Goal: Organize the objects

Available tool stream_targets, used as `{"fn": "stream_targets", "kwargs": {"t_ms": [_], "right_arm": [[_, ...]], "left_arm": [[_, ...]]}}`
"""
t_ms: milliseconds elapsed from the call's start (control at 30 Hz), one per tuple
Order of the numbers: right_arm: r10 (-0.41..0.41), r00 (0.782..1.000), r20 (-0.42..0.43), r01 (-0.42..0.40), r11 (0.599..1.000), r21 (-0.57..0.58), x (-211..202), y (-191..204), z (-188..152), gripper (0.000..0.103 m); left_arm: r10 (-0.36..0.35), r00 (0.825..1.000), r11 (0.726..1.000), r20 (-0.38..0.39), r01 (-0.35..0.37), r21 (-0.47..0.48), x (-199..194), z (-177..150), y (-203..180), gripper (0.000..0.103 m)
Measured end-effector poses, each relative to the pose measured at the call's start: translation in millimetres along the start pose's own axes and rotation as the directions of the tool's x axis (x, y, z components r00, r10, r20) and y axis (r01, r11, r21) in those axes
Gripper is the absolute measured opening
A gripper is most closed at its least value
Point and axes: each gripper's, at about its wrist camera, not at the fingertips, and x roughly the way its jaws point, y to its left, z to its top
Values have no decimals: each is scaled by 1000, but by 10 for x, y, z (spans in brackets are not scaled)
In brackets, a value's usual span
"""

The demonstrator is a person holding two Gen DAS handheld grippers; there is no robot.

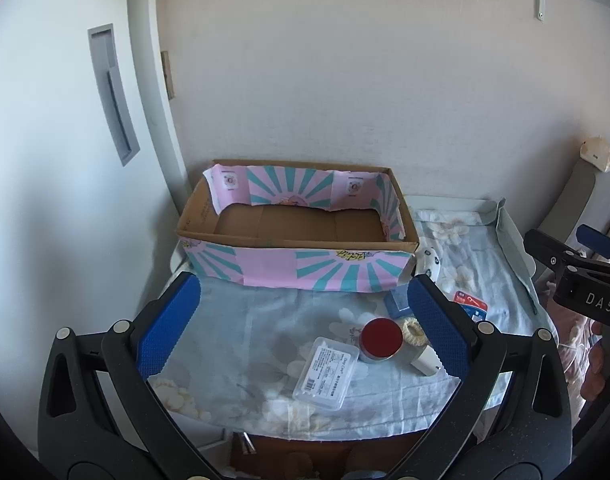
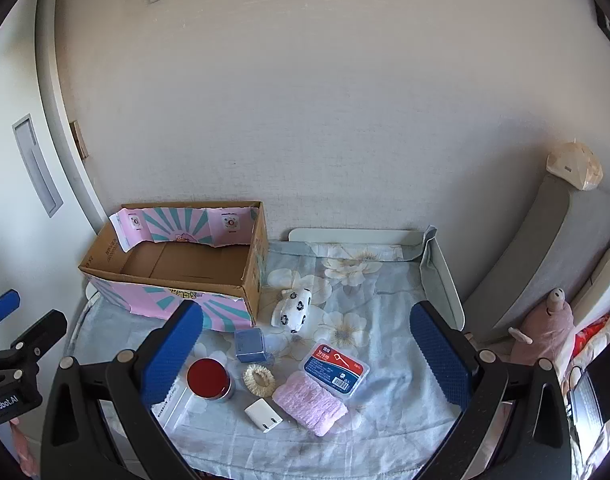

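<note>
1. cardboard box (image 2: 173, 264), wrapped outside in pink and teal paper, stood open and with nothing inside at the far left of the table (image 2: 389, 432), against the wall.
2. small items lay on the flowered cloth in front of and right of the box: red-lidded jar (image 2: 209, 378), blue cube (image 2: 249, 345), woven ring (image 2: 259, 378), white charger (image 2: 263, 415), pink knitted cloth (image 2: 309, 402), floss pick case (image 2: 337, 367), spotted white toy (image 2: 293, 310) and clear plastic case (image 1: 325, 372).
3. left gripper (image 1: 301, 324) hung above the near edge, jaws spread wide, nothing between them.
4. right gripper (image 2: 305, 354) likewise hung released over the items, grasping nothing.
5. pink plush pig (image 2: 545, 332) leaned beside the table at right.
</note>
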Motion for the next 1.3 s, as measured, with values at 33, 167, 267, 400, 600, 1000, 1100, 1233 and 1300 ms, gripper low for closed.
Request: {"fn": "stream_targets", "kwargs": {"t_ms": [33, 167, 267, 400, 600, 1000, 1100, 1233, 1300], "right_arm": [[0, 1000, 1, 0, 1000, -2, -1, 7, 1, 103], [-1, 1000, 4, 1, 1000, -2, -8, 8, 7, 103], [-2, 1000, 5, 2, 1000, -2, -9, -1, 5, 103], [-3, 1000, 1, 3, 1000, 1, -13, -7, -4, 103], [-1, 1000, 3, 1, 1000, -4, -7, -13, 12, 103], [-6, 1000, 26, 7, 1000, -9, -96, -23, -20, 103], [-10, 999, 36, 11, 1000, -12, -142, -33, -32, 103], [-14, 999, 43, 14, 1000, -16, -178, -37, -38, 103], [-12, 999, 44, 13, 1000, -16, -188, -46, -47, 103]], "left_arm": [[0, 1000, 1000, -1, 0, -1, 3, 3, 4, 103], [13, 1000, 1000, 0, -13, 4, -4, -5, 1, 103], [15, 1000, 1000, -4, -15, 6, 3, -15, 4, 103], [12, 1000, 1000, -10, -11, 4, 9, -18, 8, 103], [14, 1000, 1000, -14, -14, 3, -3, -19, 1, 103], [22, 1000, 999, -1, -22, -23, -47, -27, 14, 103], [20, 1000, 999, -1, -20, -28, -57, -34, 9, 103], [10, 1000, 999, 0, -10, -40, -80, -56, 10, 103], [3, 1000, 999, 3, -3, -42, -101, -66, 9, 103]]}}
